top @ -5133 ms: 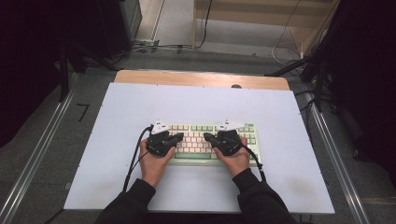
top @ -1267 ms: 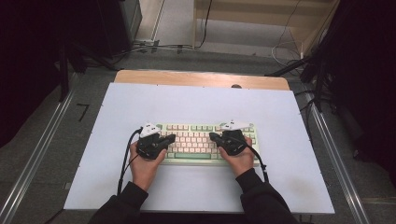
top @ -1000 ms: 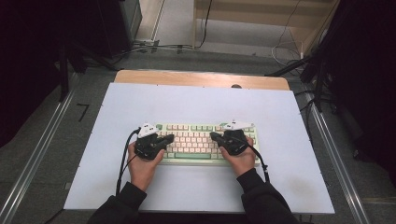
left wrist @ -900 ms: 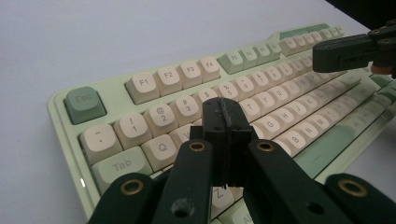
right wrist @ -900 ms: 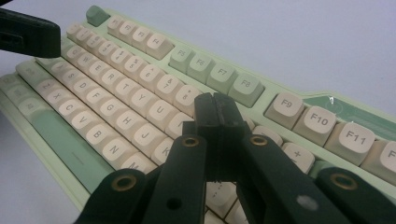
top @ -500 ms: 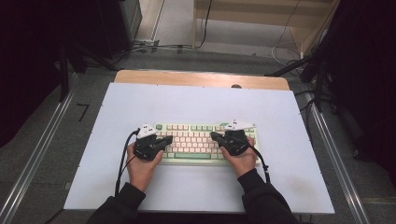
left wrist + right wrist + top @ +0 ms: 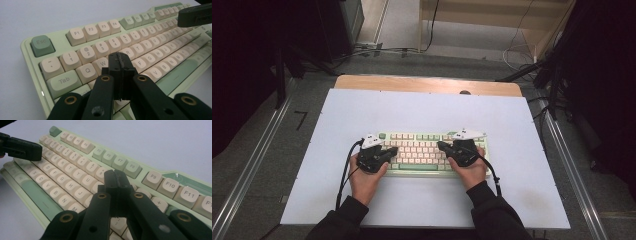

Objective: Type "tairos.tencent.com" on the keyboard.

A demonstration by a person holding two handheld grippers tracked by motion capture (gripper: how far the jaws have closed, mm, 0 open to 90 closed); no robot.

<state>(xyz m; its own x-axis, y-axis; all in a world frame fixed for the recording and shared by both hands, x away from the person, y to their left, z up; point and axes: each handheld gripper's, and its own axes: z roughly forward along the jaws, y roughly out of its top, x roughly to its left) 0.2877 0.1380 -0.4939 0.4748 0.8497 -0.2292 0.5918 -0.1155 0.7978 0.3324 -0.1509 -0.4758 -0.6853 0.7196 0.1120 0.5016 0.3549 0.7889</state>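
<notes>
A pale green keyboard point(image 7: 424, 152) with cream keys is lying flat on the white table point(image 7: 422, 107), toward the near, middle part of the top, its long side running across the view. The left gripper point(image 7: 388, 151) is hovering over the keyboard's left end, its jaws pressed together with nothing between them; in the left gripper view the joined tips point(image 7: 120, 61) are sitting above the keys near W and E, though contact with a key cannot be told. The right gripper point(image 7: 443, 146) is hovering over the keyboard's right end, jaws likewise closed and empty; in the right gripper view its tips point(image 7: 115, 178) are standing above the number and letter rows. Both grippers are angling inward, toward each other and the keyboard's middle. The left hand point(image 7: 364, 175) and right hand point(image 7: 472, 170) are gripping the gripper bodies from behind, at the keyboard's near edge, with forearms in dark sleeves point(image 7: 492, 212) entering from the bottom of the high view. A black cable point(image 7: 346, 170) is looping from the left gripper across the table.
</notes>
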